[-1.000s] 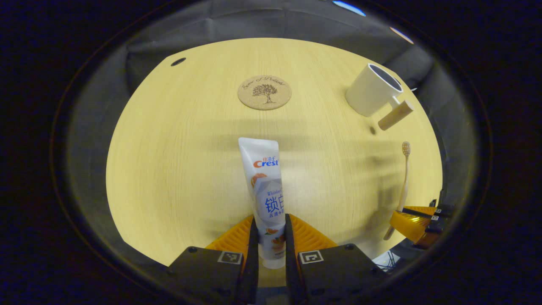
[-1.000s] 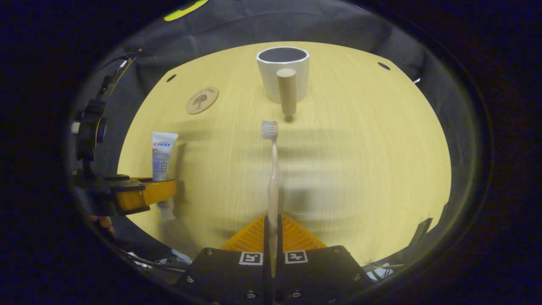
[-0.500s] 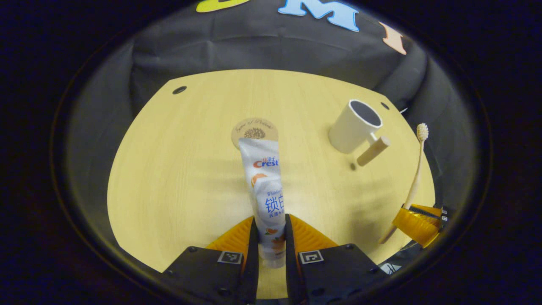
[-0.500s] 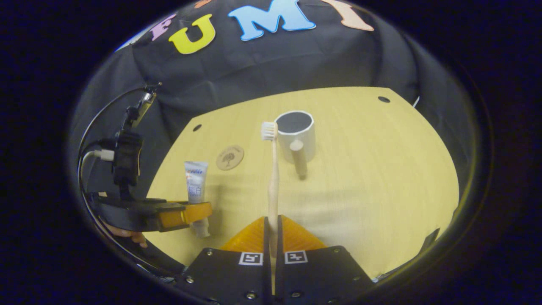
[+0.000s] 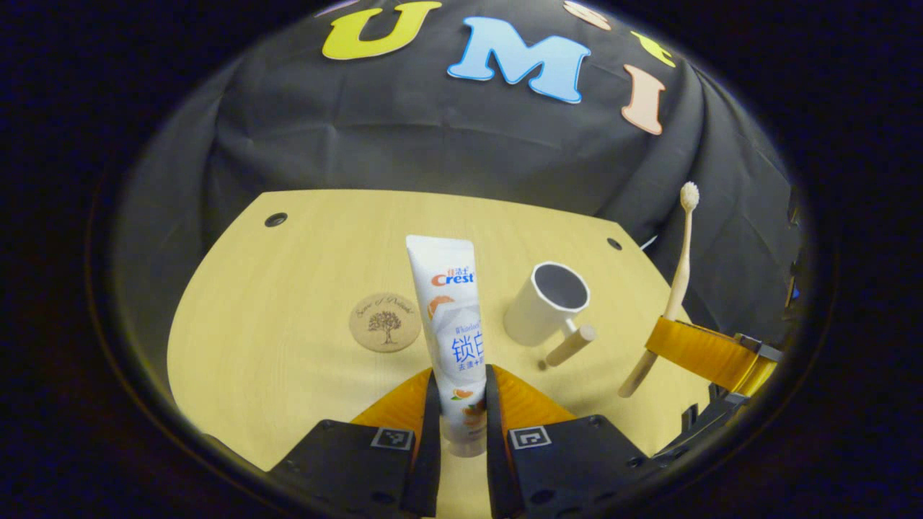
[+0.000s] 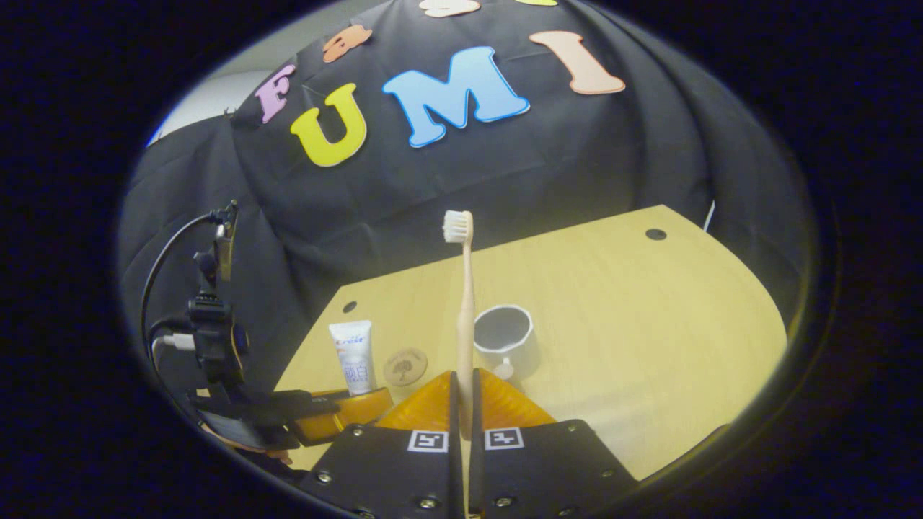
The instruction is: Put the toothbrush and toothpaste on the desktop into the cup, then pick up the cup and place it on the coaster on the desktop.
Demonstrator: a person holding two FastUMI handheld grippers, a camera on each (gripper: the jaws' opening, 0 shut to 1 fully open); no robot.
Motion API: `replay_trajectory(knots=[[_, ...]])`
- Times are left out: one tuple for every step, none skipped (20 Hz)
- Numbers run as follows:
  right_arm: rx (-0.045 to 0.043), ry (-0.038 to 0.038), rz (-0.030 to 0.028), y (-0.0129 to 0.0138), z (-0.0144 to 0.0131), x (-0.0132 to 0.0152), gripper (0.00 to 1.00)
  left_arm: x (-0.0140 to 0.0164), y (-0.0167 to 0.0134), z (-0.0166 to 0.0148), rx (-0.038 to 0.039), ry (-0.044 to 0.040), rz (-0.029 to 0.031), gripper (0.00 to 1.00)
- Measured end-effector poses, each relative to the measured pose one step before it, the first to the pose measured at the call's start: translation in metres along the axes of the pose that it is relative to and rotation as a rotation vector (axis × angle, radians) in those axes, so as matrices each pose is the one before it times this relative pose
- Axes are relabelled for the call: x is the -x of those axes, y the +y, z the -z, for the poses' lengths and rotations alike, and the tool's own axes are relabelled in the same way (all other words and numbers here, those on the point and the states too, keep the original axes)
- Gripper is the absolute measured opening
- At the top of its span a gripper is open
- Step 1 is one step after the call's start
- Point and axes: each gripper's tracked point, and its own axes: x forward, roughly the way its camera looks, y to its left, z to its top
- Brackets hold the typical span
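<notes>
My left gripper (image 5: 461,378) is shut on the lower end of a white toothpaste tube (image 5: 447,303), which stands up from its fingers above the table. My right gripper (image 6: 465,382) is shut on the handle of a pale toothbrush (image 6: 465,303), bristles pointing up. A white cup (image 5: 544,306) with a wooden handle (image 5: 571,346) stands upright on the wooden table, right of the round cork coaster (image 5: 385,331). The right gripper view shows the cup (image 6: 505,335) just beyond the toothbrush, the coaster (image 6: 405,365) to its left, and the left gripper (image 6: 346,407) holding the tube (image 6: 353,357). The right gripper (image 5: 710,353) with the toothbrush (image 5: 674,288) appears at the right of the left gripper view.
The light wooden table (image 5: 288,288) has small dark holes (image 5: 275,219) near its back corners. The booth's black cloth wall (image 5: 433,144) hangs close behind the table. A cable and a camera mount (image 6: 209,324) rise from the left gripper.
Both grippers have lifted and tilted upward, carrying the tube and the toothbrush off the table. The cup and coaster now sit lower and smaller in both views.
</notes>
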Motion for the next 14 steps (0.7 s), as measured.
replay_trajectory(knots=[[-0.00192,-0.0215,0.00396,-0.00052,-0.00905,-0.00427,0.04,0.00005,-0.00212,-0.00687,0.00839,-0.02144,0.00702,0.34],[-0.00231,-0.02096,0.00124,-0.00159,-0.00895,-0.00601,0.04,0.00026,-0.00011,-0.00847,-0.00083,-0.01812,0.00052,0.34],[0.00265,-0.01788,0.00342,-0.00156,-0.00566,-0.00781,0.04,-0.00075,-0.00068,-0.00658,-0.00084,-0.01963,-0.00084,0.34],[0.00689,-0.01391,0.00068,-0.001,-0.00628,-0.00559,0.04,0.00057,-0.00126,-0.00628,0.00092,-0.01547,0.00496,0.34],[0.01083,-0.01382,-0.00356,-0.00003,-0.00589,-0.00705,0.04,0.00006,-0.00081,-0.00908,0.01042,-0.01811,0.00275,0.34],[0.0164,-0.01875,-0.00004,-0.00061,-0.00738,-0.00732,0.04,0.00068,-0.00182,-0.00863,0.01286,-0.01639,0.00899,0.34],[0.01805,-0.02283,0.00491,-0.00114,-0.00526,-0.0077,0.04,0.0012,0.00005,-0.00794,0.01344,-0.01996,0.00192,0.34],[0.01637,-0.01432,0.00096,-0.00071,-0.00364,-0.00723,0.04,0.00019,-0.00026,-0.00725,0.00891,-0.02,0.00569,0.34],[0.01572,-0.01561,0.00826,-0.00112,-0.00239,-0.00752,0.04,0.00371,0.00337,-0.00119,0.00225,-0.01341,-0.0076,0.34],[0.0171,-0.00632,0.00416,-0.00138,0.00031,-0.0085,0.04,0.00077,0.00205,-0.00416,-0.00299,-0.014,-0.0038,0.34],[0.01464,-0.00752,0.00464,-0.00082,0.00197,-0.00652,0.04,0.00049,0.00167,-0.002,-0.00346,-0.00857,-0.00618,0.34],[0.01499,0.00142,0.00002,-0.0012,0.00402,-0.00528,0.04,0.00085,0.00021,-0.00178,0.00022,-0.00825,-0.00109,0.34],[0.0131,0.01059,0.00033,0.00006,0.00732,-0.00751,0.03,0.00021,-0.00088,-0.00177,0.00056,0.00031,0.00099,0.34],[0.01671,0.00982,0.00691,-0.00176,0.00741,-0.0082,0.04,0.00123,-0.00027,-0.00204,0.00531,-0.00439,-0.00103,0.34]])
